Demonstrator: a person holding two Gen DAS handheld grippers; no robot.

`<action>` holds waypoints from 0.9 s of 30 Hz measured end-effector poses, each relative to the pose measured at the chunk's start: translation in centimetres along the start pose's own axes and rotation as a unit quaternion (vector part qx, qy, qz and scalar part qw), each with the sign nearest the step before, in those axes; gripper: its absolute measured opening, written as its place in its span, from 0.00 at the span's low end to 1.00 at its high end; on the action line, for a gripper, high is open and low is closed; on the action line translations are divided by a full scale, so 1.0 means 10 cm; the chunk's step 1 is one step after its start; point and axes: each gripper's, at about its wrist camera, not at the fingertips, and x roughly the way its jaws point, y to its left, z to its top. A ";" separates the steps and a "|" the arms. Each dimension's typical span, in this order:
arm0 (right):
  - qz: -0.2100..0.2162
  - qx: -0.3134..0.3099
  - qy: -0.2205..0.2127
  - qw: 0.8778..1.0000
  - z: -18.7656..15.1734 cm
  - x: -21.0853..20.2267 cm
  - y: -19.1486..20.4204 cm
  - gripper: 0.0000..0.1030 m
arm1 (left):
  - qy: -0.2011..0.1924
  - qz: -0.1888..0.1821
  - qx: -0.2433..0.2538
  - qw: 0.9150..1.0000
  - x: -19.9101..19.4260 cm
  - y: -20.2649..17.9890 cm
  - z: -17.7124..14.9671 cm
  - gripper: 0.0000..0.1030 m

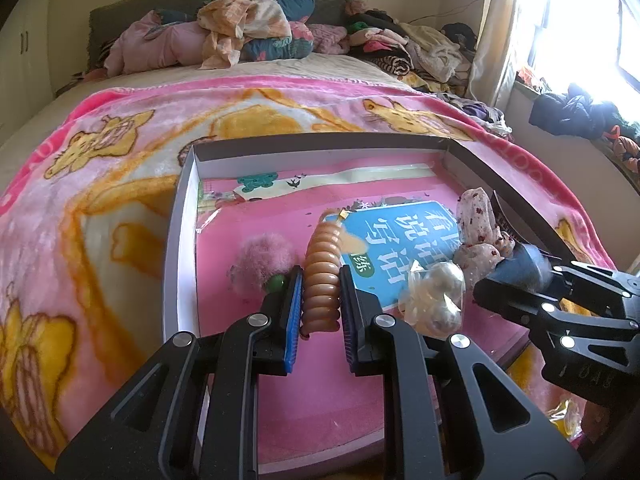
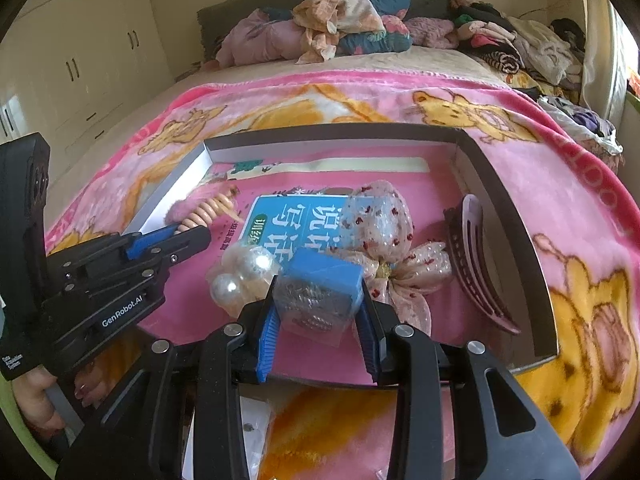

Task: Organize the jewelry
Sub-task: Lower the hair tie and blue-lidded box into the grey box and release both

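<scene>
While the left gripper (image 1: 320, 300) is clenched on a brown spiral hair tie (image 1: 322, 276) inside the shallow box (image 1: 180, 240), the right gripper (image 2: 318, 312) grasps a small blue packet (image 2: 320, 284). The packet is held above the box, near the pearl ornament (image 2: 244, 276) and the floral bow (image 2: 384, 236).

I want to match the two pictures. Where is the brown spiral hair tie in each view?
Left wrist view: the brown spiral hair tie stands low in the centre, between the left gripper's fingers.
Right wrist view: it lies at mid-left, above the left gripper.
Shared landmark: the blue book cover, to its right in both.
</scene>
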 end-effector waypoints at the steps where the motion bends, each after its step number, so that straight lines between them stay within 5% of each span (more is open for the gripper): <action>1: -0.001 -0.001 -0.002 1.000 -0.01 -0.01 0.00 0.33 | -0.001 -0.002 -0.002 1.000 0.00 0.01 0.00 0.11; 12: 0.006 0.007 -0.025 1.000 -0.08 -0.24 -0.02 0.47 | -0.002 -0.001 -0.003 1.000 -0.03 0.03 0.01 0.14; 27: -0.011 0.007 -0.065 0.998 -0.23 -0.63 0.02 0.74 | -0.017 -0.007 -0.016 1.000 -0.31 0.02 -0.05 0.41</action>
